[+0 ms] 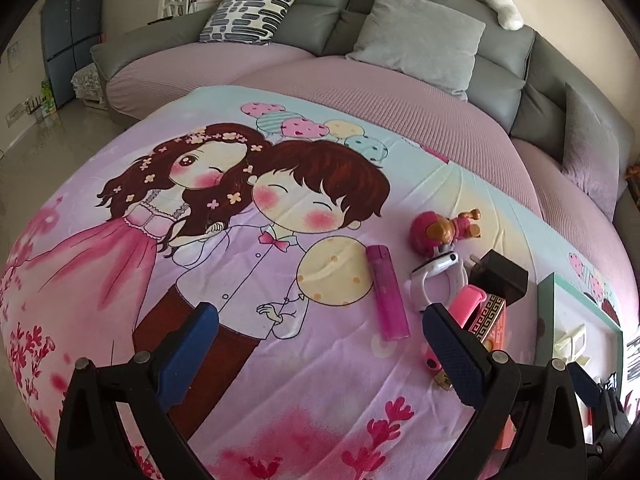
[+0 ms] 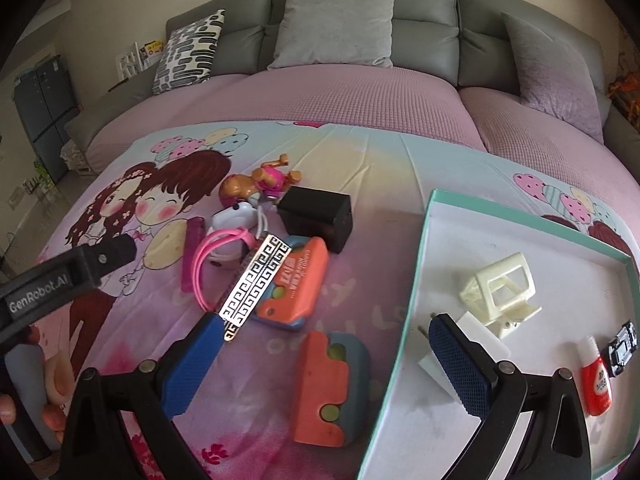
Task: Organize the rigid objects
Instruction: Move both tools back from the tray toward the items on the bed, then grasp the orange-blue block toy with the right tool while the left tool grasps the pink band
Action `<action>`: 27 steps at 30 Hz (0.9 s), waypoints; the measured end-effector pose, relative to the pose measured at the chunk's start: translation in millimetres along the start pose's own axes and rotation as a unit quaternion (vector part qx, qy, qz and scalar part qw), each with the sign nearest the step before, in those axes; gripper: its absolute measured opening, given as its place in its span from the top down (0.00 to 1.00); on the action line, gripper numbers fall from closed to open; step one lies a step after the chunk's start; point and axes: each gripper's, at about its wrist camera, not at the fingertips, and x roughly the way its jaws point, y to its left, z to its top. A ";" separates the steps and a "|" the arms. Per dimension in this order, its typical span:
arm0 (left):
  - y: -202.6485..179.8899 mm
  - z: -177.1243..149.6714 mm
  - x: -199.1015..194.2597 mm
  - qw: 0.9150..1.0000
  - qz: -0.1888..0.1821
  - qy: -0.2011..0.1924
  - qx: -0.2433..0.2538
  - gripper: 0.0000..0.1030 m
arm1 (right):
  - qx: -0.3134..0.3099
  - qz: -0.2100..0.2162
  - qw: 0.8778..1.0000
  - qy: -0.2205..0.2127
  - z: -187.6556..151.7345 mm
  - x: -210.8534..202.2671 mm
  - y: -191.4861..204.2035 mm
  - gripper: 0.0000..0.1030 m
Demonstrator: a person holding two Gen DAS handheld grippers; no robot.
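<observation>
Soft, even daylight in both views, fairly bright, slightly washed and pink-tinted; the floor [image 1: 48, 140] at far left reflects a pale sheen, so light seems to come from that side. Shadows are weak and diffuse, only a faint one under the black box [image 2: 318, 216], and the patterned metal strip [image 2: 256, 280] throws bright glare. Heavy fisheye bending curves the sofa [image 1: 312, 20] and blanket [image 1: 200, 280], corners go to black vignette, focus is decent in the centre, softer at the rim, and the close claw fingers [image 2: 188, 364] look slightly blurred.
</observation>
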 end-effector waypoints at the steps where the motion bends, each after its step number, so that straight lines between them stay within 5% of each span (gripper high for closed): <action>1: 0.8 -0.3 1.1 1.000 0.002 0.004 0.001 0.01 | -0.005 -0.002 1.000 0.003 -0.8 1.0 1.5 0.01; 14: 12.4 -2.5 13.1 1.000 -0.002 0.031 0.000 0.01 | -0.005 0.011 1.000 0.006 -2.8 -4.8 -0.8 0.27; 27: 23.0 -1.3 17.8 0.999 -0.008 0.040 -0.014 0.01 | -0.039 -0.022 0.997 0.064 -13.4 14.6 19.1 0.32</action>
